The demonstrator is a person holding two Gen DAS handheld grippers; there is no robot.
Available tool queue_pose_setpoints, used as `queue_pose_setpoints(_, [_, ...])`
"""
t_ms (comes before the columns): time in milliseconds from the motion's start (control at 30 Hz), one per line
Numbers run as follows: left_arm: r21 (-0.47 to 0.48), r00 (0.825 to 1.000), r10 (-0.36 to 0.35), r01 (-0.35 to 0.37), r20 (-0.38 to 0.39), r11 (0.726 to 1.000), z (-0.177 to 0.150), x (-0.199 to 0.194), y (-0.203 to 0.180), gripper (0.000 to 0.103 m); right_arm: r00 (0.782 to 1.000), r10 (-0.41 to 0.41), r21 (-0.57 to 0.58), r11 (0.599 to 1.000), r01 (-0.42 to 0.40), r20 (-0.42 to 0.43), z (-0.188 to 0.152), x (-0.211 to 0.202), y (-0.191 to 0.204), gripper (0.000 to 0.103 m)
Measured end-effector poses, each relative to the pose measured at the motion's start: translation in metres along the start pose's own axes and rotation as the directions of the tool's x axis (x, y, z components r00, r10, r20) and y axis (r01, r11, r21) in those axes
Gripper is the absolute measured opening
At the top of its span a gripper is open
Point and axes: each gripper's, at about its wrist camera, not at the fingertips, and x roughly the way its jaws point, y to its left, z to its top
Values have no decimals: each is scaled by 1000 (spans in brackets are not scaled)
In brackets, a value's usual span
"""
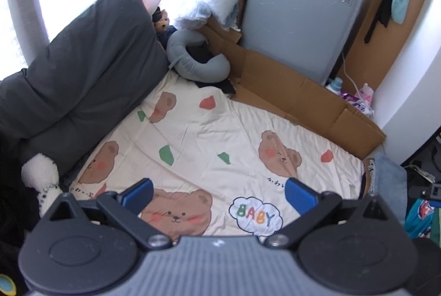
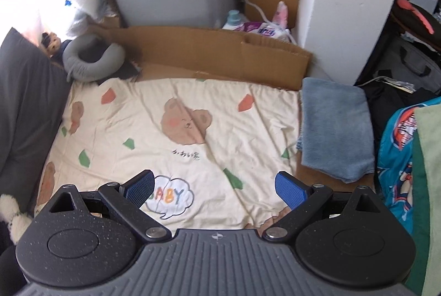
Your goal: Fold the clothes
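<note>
A folded blue towel (image 2: 335, 130) lies at the right edge of the cream bear-print bed sheet (image 2: 171, 147); its corner also shows in the left wrist view (image 1: 390, 177). A teal printed garment (image 2: 397, 155) and a green cloth (image 2: 428, 185) hang at the far right; the teal one also shows in the left wrist view (image 1: 419, 216). My left gripper (image 1: 219, 195) is open and empty above the sheet (image 1: 209, 136). My right gripper (image 2: 213, 192) is open and empty above the sheet, left of the towel.
A dark grey pillow (image 1: 82, 75) lies along the left. A grey neck pillow (image 1: 198, 59) and flat cardboard (image 1: 297, 100) sit at the back, before a grey appliance (image 1: 300, 9). A white wall corner (image 2: 350, 1) and dark bags (image 2: 408, 67) stand at right.
</note>
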Motion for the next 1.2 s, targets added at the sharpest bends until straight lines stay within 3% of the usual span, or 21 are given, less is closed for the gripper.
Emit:
queue_pose_setpoints(200, [16,1000,3,-2,-19,1000,-10,17,-12,103,999,42,-34,999,-43,-20,-9,6,7,98])
queue_pose_setpoints(833, [71,991,-52,61,-121,996,-29,58,-57,103,995,60,-85,994,-67,-83,-26,25,23,98])
queue_pose_setpoints(1033, [94,992,-47,58,-118,994,-29,58,-67,103,997,-5,-150,989,-6,-73,-31,19,30,98])
queue_pose_setpoints(1200, [91,990,-54,65,-127,994,-30,60,-71,103,997,-9,-159,987,-2,-71,-33,16,27,98])
